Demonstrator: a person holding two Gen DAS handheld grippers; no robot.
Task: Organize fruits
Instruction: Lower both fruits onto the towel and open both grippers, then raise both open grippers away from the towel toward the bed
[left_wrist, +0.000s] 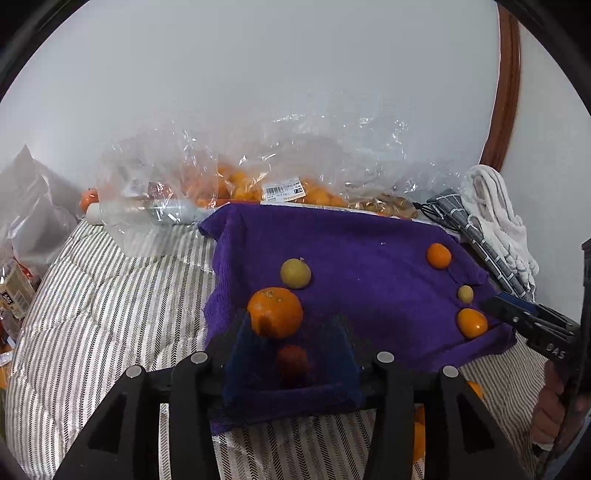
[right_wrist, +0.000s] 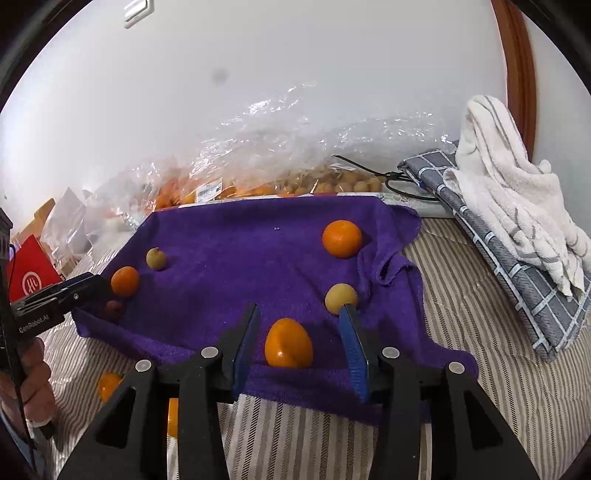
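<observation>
Right tool (right_wrist: 301, 332) spread wide around the orange fruit (right_wrist: 289, 343), left tool (left_wrist: 291, 347) spread too; soft purple towel (right_wrist: 240, 240) could let it roll off the bed.

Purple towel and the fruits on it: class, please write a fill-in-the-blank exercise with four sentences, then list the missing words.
1. The fruits lie on a towel coloured ____.
2. The right gripper is open around an ____ fruit.
3. The bedcover under the towel has a ____ pattern.
4. Behind the towel, a clear ____ bag holds more fruit.

Missing words: purple; orange; striped; plastic
</observation>
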